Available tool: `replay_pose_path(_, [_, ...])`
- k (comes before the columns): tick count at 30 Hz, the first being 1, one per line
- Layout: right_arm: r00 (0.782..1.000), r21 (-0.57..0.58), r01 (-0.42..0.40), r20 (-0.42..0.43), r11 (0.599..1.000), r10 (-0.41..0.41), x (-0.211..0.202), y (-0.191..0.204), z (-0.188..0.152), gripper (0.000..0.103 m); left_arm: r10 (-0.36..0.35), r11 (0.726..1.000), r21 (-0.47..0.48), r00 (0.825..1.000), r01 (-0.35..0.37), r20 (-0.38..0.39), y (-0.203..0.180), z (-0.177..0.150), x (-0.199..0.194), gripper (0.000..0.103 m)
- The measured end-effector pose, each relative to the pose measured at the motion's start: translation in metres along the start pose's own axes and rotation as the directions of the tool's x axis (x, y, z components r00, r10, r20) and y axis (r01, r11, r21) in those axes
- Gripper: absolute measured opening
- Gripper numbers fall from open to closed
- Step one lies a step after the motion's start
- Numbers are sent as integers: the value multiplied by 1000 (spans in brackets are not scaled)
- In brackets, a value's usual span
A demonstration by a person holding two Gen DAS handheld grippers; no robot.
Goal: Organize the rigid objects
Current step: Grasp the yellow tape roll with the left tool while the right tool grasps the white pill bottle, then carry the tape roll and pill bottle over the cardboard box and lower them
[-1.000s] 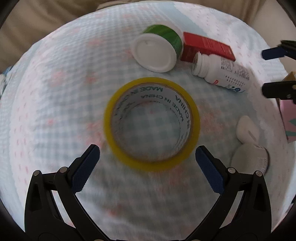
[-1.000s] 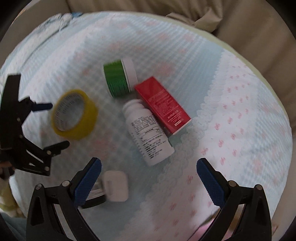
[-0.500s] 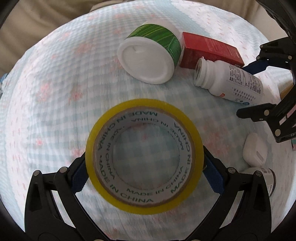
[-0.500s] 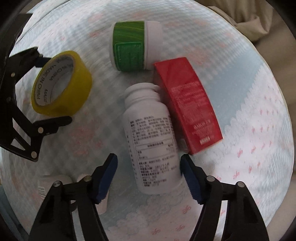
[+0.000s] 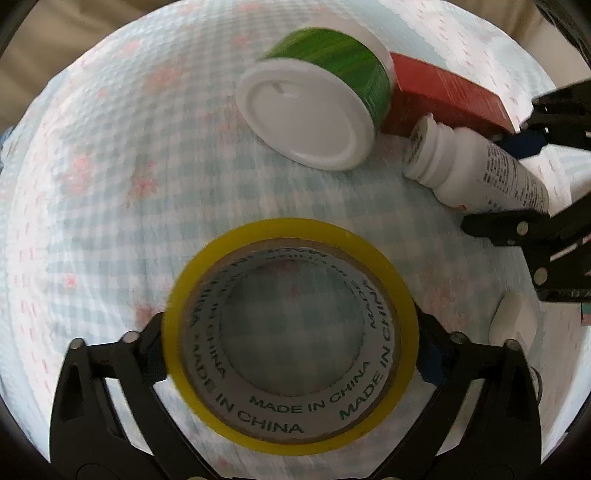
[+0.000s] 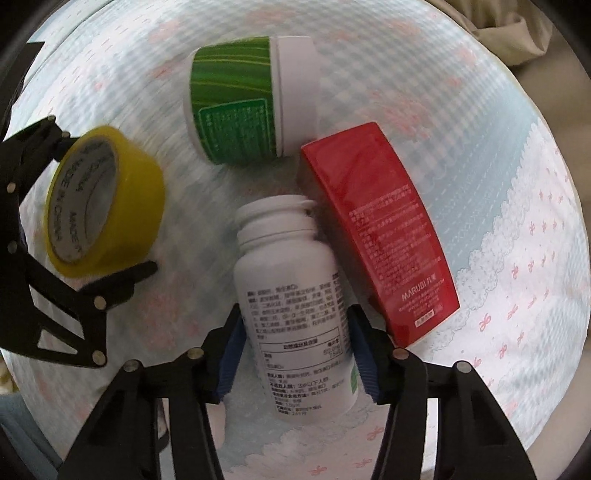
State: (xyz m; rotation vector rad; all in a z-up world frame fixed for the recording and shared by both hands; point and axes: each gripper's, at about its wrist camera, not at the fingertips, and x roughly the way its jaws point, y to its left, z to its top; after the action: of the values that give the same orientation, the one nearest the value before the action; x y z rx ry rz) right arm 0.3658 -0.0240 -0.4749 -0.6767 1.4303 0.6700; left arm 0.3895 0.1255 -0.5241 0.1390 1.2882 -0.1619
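Observation:
A yellow tape roll [image 5: 288, 227] lies flat on the checked bedspread [image 5: 147, 184]. My left gripper [image 5: 291, 350] straddles it, jaws closing, with both pads against the roll's outer rim. A white pill bottle [image 6: 291, 266] lies on its side, and my right gripper [image 6: 297, 350] is closing on its lower body, blue pads [image 6: 364, 354] touching both sides. The green jar with a white lid [image 6: 236, 114] lies tipped over just beyond the bottle. The red box [image 6: 384, 236] lies flat against the bottle's right side.
A white earbud case [image 5: 513, 325] sits on the cloth right of the tape, near the right gripper [image 5: 513, 184]. Beige fabric [image 6: 535, 29] rings the bedspread's far edge. The two grippers work close together, with the left gripper [image 6: 103, 206] at the left of the right wrist view.
Both grippers came down. The left one moved over the tape until its pads flank the roll. The right one closed from wide open onto the white bottle.

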Motion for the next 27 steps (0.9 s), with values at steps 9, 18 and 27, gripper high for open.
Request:
replay_pose_path(9, [999, 26, 34, 11, 999, -35, -9, 13, -5, 49, -14, 1000, -2, 1000, 14, 21, 6, -8, -11, 96])
replay_pose_path(18, [998, 110, 15, 57, 994, -21, -28, 22, -22, 49, -7, 999, -45, 998, 9, 55, 23, -31, -45, 96])
replay_pose_path(27, [988, 204, -21, 154, 979, -11, -90, 40, -45, 48, 1, 997, -77, 992, 9, 126, 31, -54, -120, 96])
